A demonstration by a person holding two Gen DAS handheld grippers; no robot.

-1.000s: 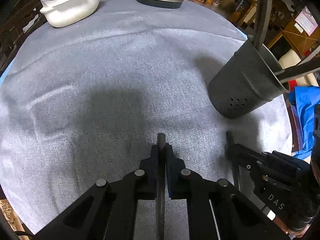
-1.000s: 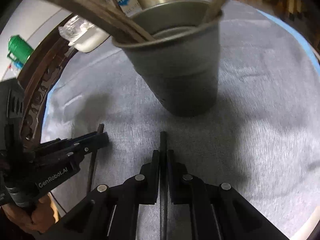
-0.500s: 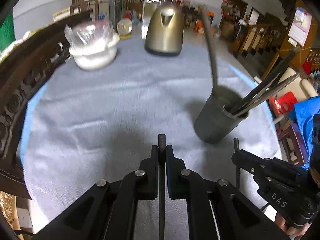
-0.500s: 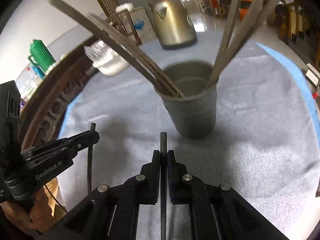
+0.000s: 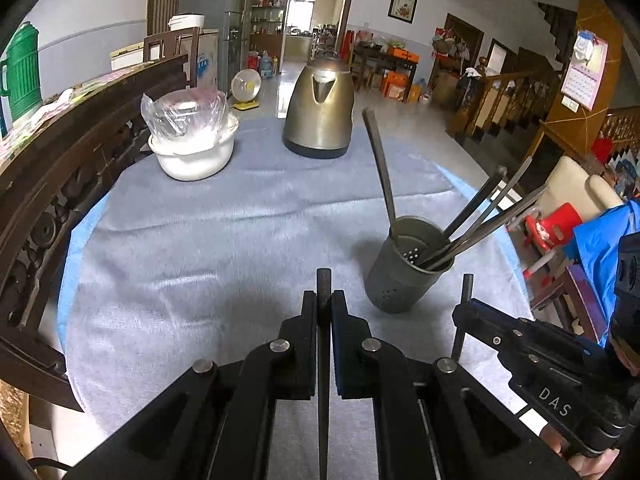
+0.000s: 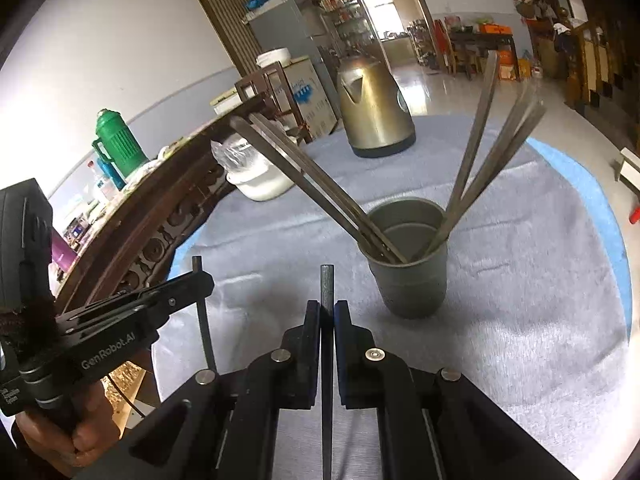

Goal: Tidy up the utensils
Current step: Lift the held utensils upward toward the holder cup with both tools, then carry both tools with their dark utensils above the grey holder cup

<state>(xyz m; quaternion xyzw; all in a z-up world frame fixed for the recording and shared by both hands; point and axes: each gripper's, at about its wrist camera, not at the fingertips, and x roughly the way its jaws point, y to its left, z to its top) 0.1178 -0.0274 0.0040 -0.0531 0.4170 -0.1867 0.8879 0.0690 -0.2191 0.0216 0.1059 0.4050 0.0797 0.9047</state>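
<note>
A grey metal utensil holder with holes stands on the grey tablecloth, with several metal chopsticks and a ladle handle leaning in it. My left gripper is shut on a thin dark metal chopstick, lifted above the cloth to the left of the holder. In the right wrist view, my right gripper is shut on a second dark chopstick, just left of the holder. Each gripper shows in the other's view: the right gripper and the left gripper, side by side.
A brass-coloured kettle and a white bowl covered in plastic stand at the far side of the round table. A carved dark wooden rail curves along the left. Beyond the table's right edge are chairs.
Both grippers have risen off the cloth and tilted upward with their chopsticks still held. The holder now sits lower and farther off, and the room behind has come into view.
</note>
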